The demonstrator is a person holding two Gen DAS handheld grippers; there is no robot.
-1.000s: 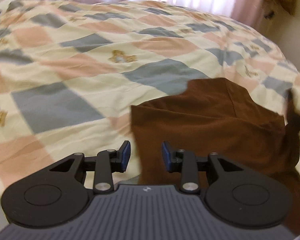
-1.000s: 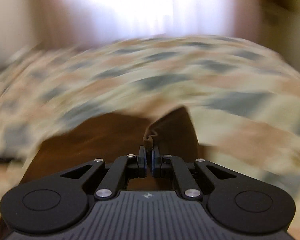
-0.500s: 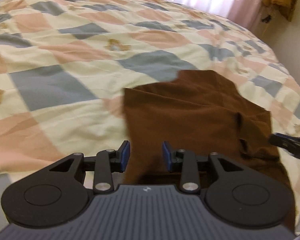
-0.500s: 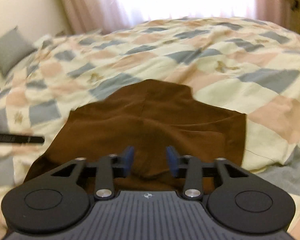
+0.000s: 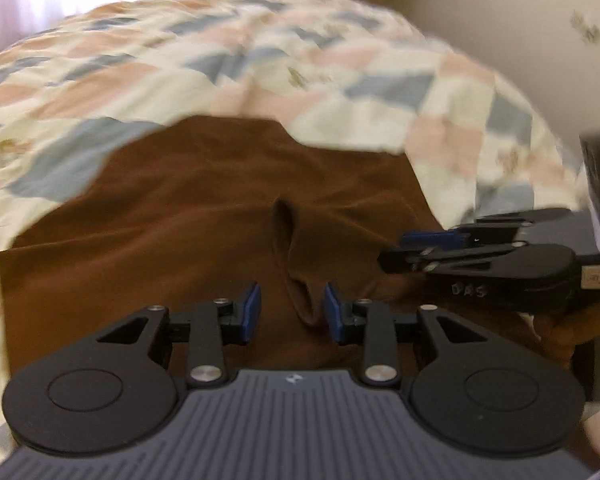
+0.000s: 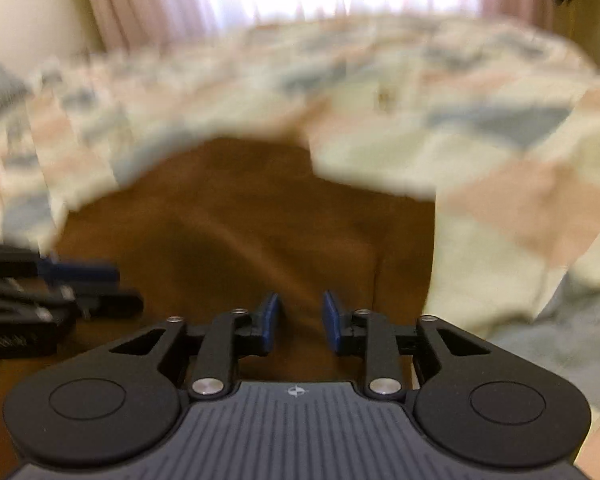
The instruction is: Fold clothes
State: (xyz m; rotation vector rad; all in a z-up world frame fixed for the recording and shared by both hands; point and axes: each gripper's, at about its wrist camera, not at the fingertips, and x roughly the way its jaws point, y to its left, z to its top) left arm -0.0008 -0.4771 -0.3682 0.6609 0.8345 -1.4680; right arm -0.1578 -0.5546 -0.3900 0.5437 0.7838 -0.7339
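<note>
Dark brown soft-knit garment lies spread on the bed, on a checked quilt in cream, pink and grey-blue patches. It sits directly ahead of and beneath both tools, filling the lower middle of each wrist view.

Left gripper: blue pads apart, nothing clamped. A raised ridge of brown cloth stands just ahead of the tool and runs down between the 2 pads, closer to the right-hand pad; contact cannot be judged.

Right gripper: pads apart, empty, over flat cloth. In the left wrist view it enters from the right, low over the garment's right part, beside the ridge.

Progress, judged: early to middle. The garment looks partly doubled, with a straight edge on the right in the right wrist view, but the outline is uneven and the ridge is unsmoothed. No neat compact fold yet. Remaining: take hold of an edge or the ridge, flatten, then fold over at least 1 more time. The right wrist view is motion-blurred, so finer creases are unreadable.
</note>
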